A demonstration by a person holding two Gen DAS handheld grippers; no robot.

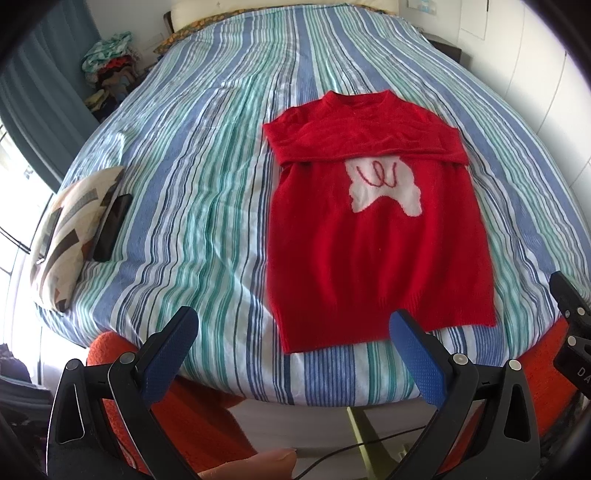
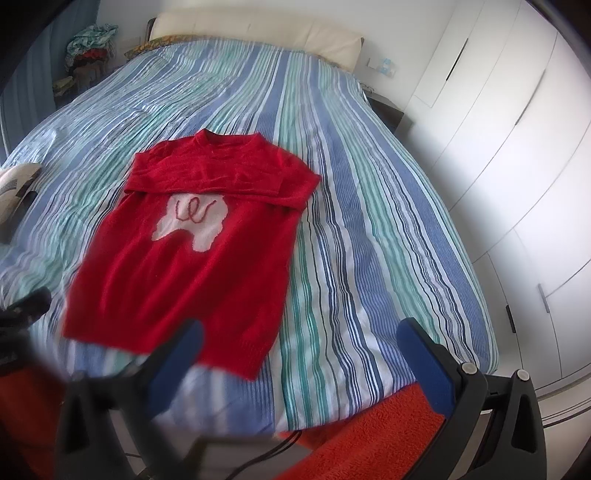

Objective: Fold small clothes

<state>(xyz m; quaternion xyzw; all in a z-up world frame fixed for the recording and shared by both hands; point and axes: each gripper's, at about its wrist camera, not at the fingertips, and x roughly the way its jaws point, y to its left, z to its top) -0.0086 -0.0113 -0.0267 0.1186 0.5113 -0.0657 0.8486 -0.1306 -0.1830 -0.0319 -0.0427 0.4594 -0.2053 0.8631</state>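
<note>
A red sweater (image 1: 373, 240) lies flat on the striped bedspread (image 1: 207, 184), front up, its white patch with red looped stitching (image 1: 384, 184) partly covered by the sleeves (image 1: 369, 144), which are folded across the chest in a band below the collar. The hem is the part nearest both sets of fingers.

In the left wrist view the left gripper (image 1: 293, 347) is released, its blue-padded fingers (image 1: 417, 354) spread wide and holding nothing. The sweater sits ahead of them and toward the right finger, whose tip overlaps the hem in the picture; contact cannot be judged. Only this view shows a patterned cushion (image 1: 70, 236) with a dark phone (image 1: 112, 227) against it, far out beyond the left finger, and a fingertip (image 1: 255, 463) at the bottom edge.

In the right wrist view the right gripper (image 2: 299, 343) is likewise released and empty. Its left finger (image 2: 177, 354) is blurred and lies over the sweater's near corner in the picture; the sweater stretches ahead and to the left. Only this view shows the white wardrobe doors (image 2: 517, 147) beyond the right finger, and the cream headboard (image 2: 258, 29) is clearer here.
</note>
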